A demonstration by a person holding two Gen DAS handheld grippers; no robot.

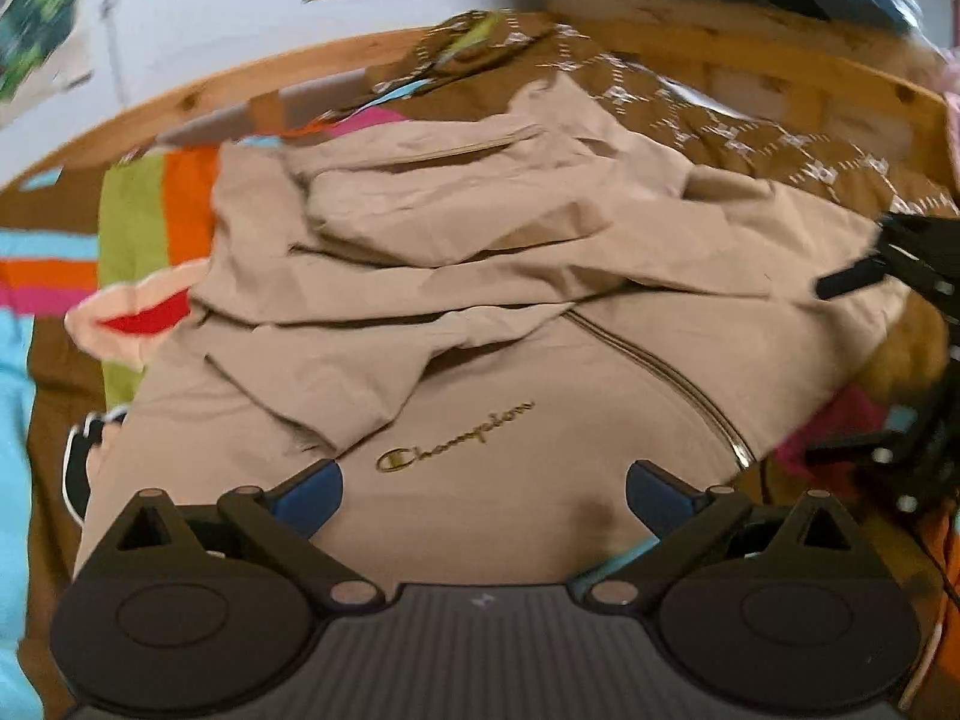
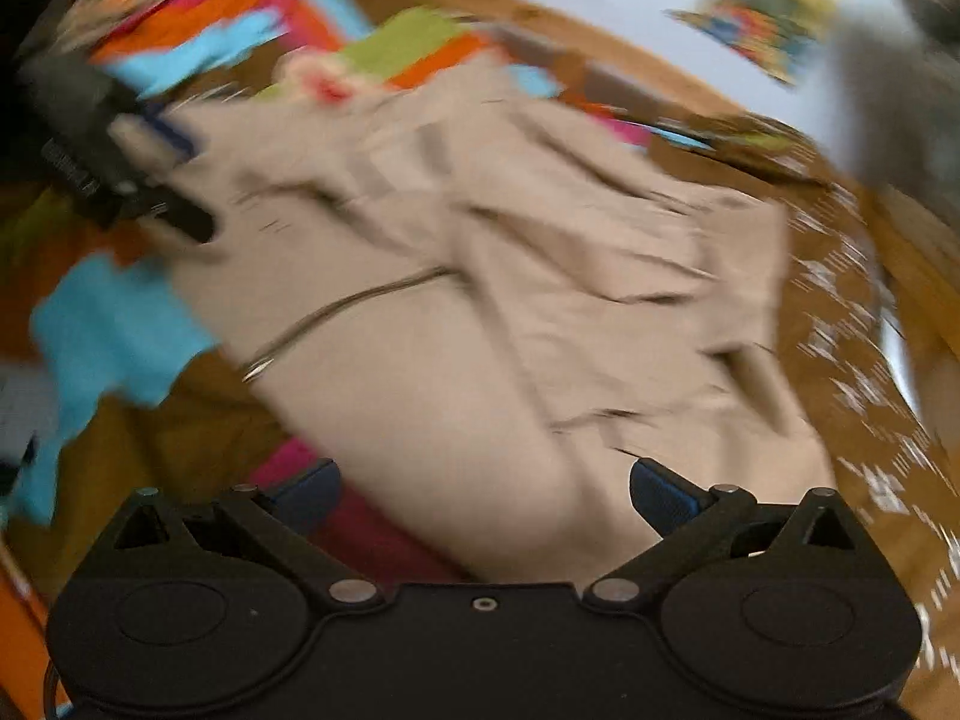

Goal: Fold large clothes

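A beige zip-up jacket (image 1: 540,276) with a gold logo lies crumpled on a striped blanket, its sleeves and upper part bunched across the body. My left gripper (image 1: 485,498) stands open just above the jacket's logo side, with nothing between its blue pads. My right gripper (image 1: 852,366) shows at the right edge, by the jacket's side. In the blurred right wrist view the jacket (image 2: 480,300) fills the middle, and the right gripper (image 2: 485,495) is open over its near edge, holding nothing. The left gripper (image 2: 186,177) shows at the upper left, by the far side of the jacket.
A striped blanket (image 1: 132,210) in bright colours covers the bed. A brown cloth with a white pattern (image 1: 720,132) lies behind the jacket. A curved wooden frame (image 1: 240,84) bounds the far side, with a white wall (image 1: 210,12) and colourful pictures beyond.
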